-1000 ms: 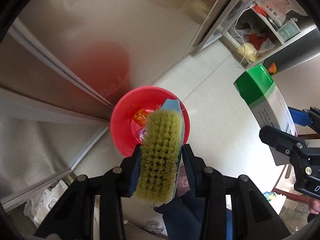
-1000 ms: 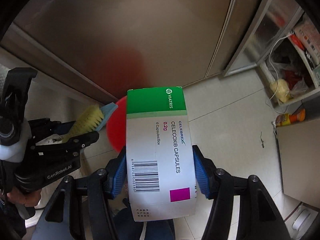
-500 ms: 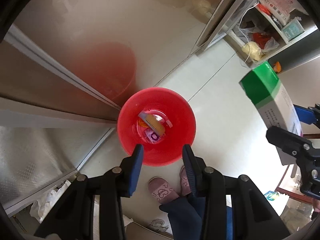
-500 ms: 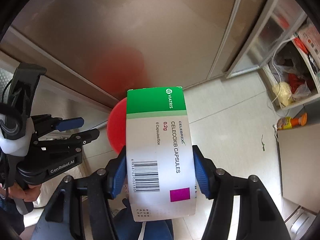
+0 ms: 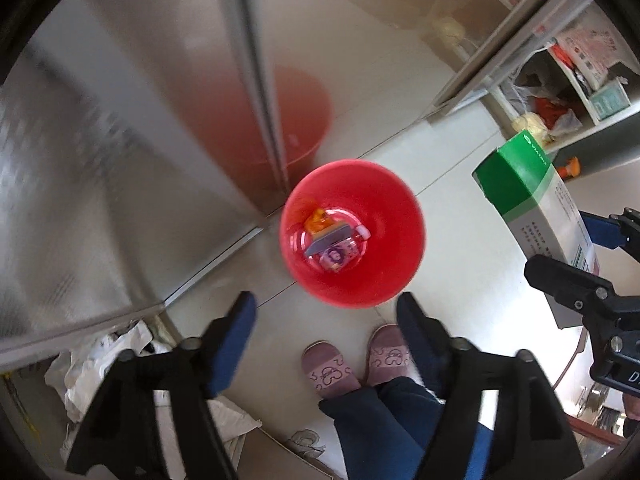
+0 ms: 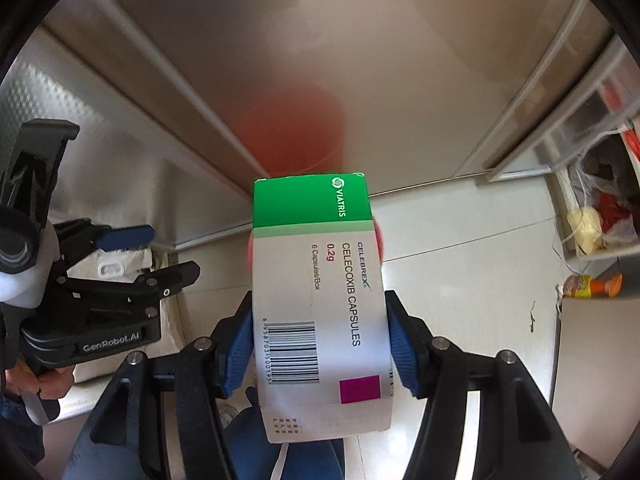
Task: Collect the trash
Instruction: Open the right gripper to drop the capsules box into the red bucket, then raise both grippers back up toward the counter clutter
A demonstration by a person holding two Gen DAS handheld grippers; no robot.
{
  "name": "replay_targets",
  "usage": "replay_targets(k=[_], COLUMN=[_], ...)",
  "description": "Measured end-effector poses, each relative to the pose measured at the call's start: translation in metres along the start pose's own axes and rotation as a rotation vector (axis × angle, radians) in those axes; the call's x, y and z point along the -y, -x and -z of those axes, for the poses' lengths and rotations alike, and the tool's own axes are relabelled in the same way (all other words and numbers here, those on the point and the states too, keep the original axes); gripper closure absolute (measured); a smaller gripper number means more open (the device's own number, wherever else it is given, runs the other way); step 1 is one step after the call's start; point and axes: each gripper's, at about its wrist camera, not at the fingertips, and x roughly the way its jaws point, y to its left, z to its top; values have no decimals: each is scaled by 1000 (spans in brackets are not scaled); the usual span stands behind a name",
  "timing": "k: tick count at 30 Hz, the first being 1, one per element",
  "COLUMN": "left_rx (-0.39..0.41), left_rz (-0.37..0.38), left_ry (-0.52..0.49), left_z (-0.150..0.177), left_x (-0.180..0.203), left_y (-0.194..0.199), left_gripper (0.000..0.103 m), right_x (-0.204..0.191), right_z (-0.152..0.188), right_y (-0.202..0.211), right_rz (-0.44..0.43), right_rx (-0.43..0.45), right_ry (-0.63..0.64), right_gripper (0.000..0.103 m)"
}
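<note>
A red bin (image 5: 352, 236) stands on the pale floor below me, holding a brush (image 5: 330, 238) and other small trash. My left gripper (image 5: 326, 324) is open and empty above the bin's near rim. My right gripper (image 6: 320, 344) is shut on a white and green medicine box (image 6: 316, 280). The box also shows in the left wrist view (image 5: 536, 208), up to the right of the bin. In the right wrist view the box hides nearly all of the bin; only a red sliver (image 6: 379, 242) shows beside it. The left gripper (image 6: 160, 256) shows at the left there.
A steel cabinet (image 5: 120, 160) rises behind and left of the bin and reflects it. Shelves with bags and packets (image 5: 560, 92) stand at the right. An orange-capped bottle (image 6: 592, 284) lies near them. My feet in pink slippers (image 5: 352, 364) stand near the bin. Crumpled white bags (image 5: 104, 364) lie at the left.
My left gripper let go of the brush, which fell into the red bin, and its jaws have opened wider. The right gripper has kept hold of the box and shifted over the bin.
</note>
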Motion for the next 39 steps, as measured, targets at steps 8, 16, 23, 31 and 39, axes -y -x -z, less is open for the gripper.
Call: replay_targets(k=[8,16,23,31,39], left_rx=[13,9,11,42,134], left_rz=[-30,-42,-56,-78,-72], left_ry=[59,95,82,37,42], left_z=[17,19,19,22,28], left_x=[-30,-45,-47,-35,-20], left_y=[0,-2,-1,35,131], left_gripper=[20,20,20,20,20], right_x=[-25,-36,-39,-44,-47], right_z=[-6,-16,-17,-10,-4], right_y=[-17,-27,-27,-2,80], right_rz=[-16,11,40,102,93], right_rx=[-37,-48,-36,12,81], right_ry=[81,107,100,87,42], right_gripper=[45,44,27,22,18])
